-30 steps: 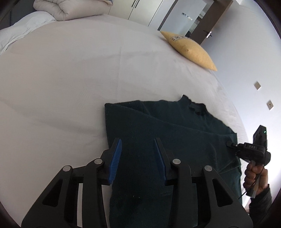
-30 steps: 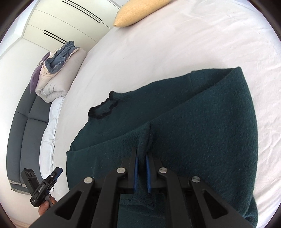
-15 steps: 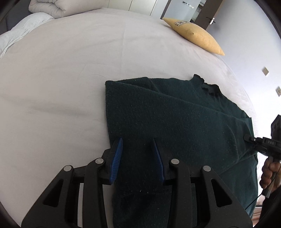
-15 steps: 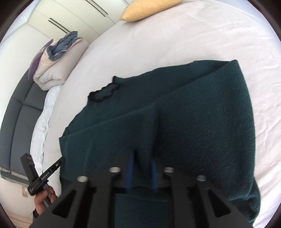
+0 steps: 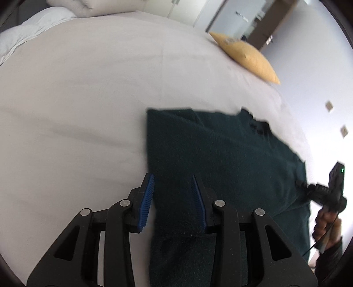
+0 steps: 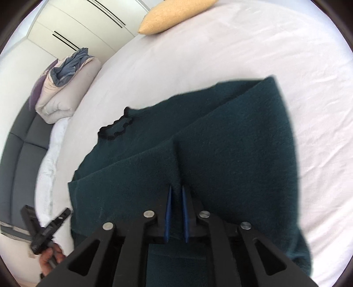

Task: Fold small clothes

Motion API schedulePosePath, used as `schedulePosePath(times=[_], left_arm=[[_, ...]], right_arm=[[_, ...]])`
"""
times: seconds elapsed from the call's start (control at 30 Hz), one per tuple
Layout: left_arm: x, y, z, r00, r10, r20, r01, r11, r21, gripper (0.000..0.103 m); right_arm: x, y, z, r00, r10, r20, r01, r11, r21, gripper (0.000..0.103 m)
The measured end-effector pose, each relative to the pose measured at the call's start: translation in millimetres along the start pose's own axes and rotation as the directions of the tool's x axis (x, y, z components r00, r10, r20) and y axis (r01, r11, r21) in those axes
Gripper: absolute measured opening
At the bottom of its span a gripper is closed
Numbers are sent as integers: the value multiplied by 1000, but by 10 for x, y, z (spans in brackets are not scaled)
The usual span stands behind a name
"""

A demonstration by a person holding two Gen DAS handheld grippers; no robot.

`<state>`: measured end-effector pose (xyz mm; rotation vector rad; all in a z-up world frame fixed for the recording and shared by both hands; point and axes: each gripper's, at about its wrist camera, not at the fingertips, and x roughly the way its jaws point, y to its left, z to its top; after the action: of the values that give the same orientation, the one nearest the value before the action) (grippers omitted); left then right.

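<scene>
White bed point(image 6: 198, 55), yellow pillow point(image 6: 174, 15), folded duvet point(image 6: 66, 92), cream wardrobe point(image 6: 72, 24) behind

We see the dark green sweater point(image 5: 220, 159) lying on the white bed point(image 5: 88, 99), its collar toward the far right edge. The left gripper point(image 5: 172, 201) hangs over its left border, blue pads apart. A yellow pillow point(image 5: 247, 55) sits at the far edge. The right gripper point(image 5: 317, 189) reaches the sweater's right edge.

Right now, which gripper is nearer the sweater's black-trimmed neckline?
Right. The right gripper sits at the sweater's folded sleeve edge on the neckline side; the left gripper is at the opposite side edge.
</scene>
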<state>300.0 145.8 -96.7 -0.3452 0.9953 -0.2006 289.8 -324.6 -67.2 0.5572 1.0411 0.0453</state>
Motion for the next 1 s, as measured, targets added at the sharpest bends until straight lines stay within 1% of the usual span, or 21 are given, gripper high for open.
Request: schedulePosePath(times=[0.03, 0.07, 0.13, 0.17, 0.23, 0.3, 0.33, 0.37, 0.4, 0.43, 0.5, 0.53, 0.57, 0.6, 0.7, 0.73, 0.77, 0.8, 0.87, 0.93, 1.0], left_arm=[[-60, 28, 48, 1000, -2, 17, 2, 1000, -7, 33], [-96, 29, 90, 1000, -2, 27, 2, 1000, -2, 33], [-131, -42, 158, 999, -2, 38, 0, 999, 35, 33], [-125, -102, 175, 999, 3, 36, -5, 998, 62, 33], [-31, -207, 150, 1000, 16, 16, -18, 995, 99, 33], [156, -257, 58, 998, 41, -46, -35, 992, 123, 33], [242, -247, -10, 996, 52, -76, -42, 991, 124, 33], [296, -234, -91, 995, 62, -77, -51, 990, 130, 33], [275, -246, -147, 997, 67, -48, -59, 988, 144, 33], [274, -272, -186, 996, 76, -39, -69, 985, 160, 33], [246, -310, -246, 995, 88, -34, -81, 980, 180, 33], [239, -329, -268, 995, 93, -36, -84, 978, 191, 33], [233, -334, -285, 995, 96, -35, -87, 976, 199, 33], [222, -341, -296, 995, 95, -34, -86, 976, 200, 33], [188, -362, -332, 996, 74, -40, -65, 981, 184, 33], [178, -380, -357, 997, 67, -44, -58, 981, 188, 33], [132, -395, -421, 997, 65, -50, -54, 979, 196, 33], [126, -415, -453, 996, 65, -55, -52, 978, 203, 33], [90, -450, -527, 996, 71, -56, -58, 976, 210, 34], [86, -458, -561, 996, 74, -54, -62, 978, 201, 35], [84, -450, -565, 996, 70, -53, -59, 982, 181, 35]], right_arm=[[-69, 10, 6, 1000, -19, 23, 19, 1000, -1, 19], [-148, 38, 21, 999, -17, 50, 17, 1000, -6, 19], [-216, 144, 48, 996, 43, 75, -40, 999, -34, 19], [-220, 232, 52, 993, 88, 76, -84, 995, -55, 19], [-142, 401, 39, 987, 155, 48, -150, 984, -95, 20], [36, 498, 4, 980, 199, -1, -198, 974, -108, 24], [131, 504, -12, 978, 205, -26, -207, 973, -106, 25], [246, 481, -44, 980, 190, -54, -195, 976, -99, 26], [353, 418, -84, 985, 157, -74, -163, 983, -83, 26], [396, 357, -108, 982, 171, -77, -176, 982, -66, 23], [398, 192, -130, 975, 218, -48, -220, 975, -34, 10], [406, 99, -134, 974, 222, -48, -222, 975, -4, 0], [395, 1, -135, 966, 256, -42, -254, 966, 35, 0], [373, -68, -132, 963, 269, -34, -267, 962, 61, 0], [164, -180, -104, 976, 213, 36, -215, 973, 84, 0], [91, -224, -142, 978, 199, 61, -205, 973, 102, 2], [7, -290, -155, 981, 178, 83, -187, 973, 133, 15], [-65, -352, -158, 977, 186, 103, -200, 968, 151, 23], [-199, -422, -175, 963, 232, 141, -254, 953, 166, 41], [-232, -413, -177, 959, 249, 133, -268, 951, 157, 52], [-165, -342, -165, 962, 254, 99, -267, 953, 145, 52]])
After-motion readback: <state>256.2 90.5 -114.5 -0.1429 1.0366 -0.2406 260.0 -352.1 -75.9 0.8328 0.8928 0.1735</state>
